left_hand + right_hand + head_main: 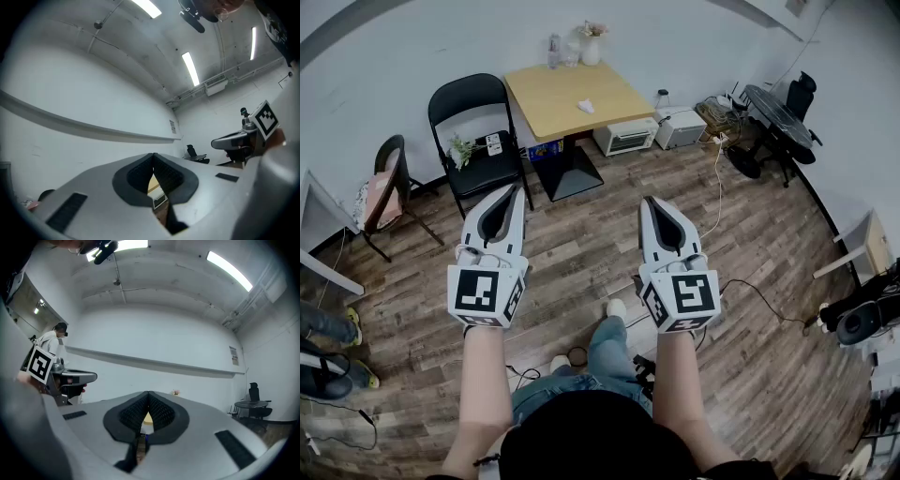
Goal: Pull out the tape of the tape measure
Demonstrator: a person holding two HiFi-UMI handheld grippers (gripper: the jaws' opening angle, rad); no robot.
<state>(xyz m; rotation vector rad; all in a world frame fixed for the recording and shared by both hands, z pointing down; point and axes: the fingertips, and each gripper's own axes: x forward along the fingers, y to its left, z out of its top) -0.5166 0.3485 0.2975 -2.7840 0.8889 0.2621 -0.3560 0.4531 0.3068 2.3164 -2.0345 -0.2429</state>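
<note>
Left gripper (513,189): clenched, jaws pressed together, nothing between them; held out over wood floor (581,253). Right gripper (651,201): likewise clamped shut on nothing, alongside left one, well apart from it. Both aim toward square wooden table (546,89) by far wall. Small white object (586,106) on tabletop, near middle: possibly tape measure, too small to tell. Black folding chair (478,112) just left of table. White toaster oven (624,138) on floor at table's right side.
</note>
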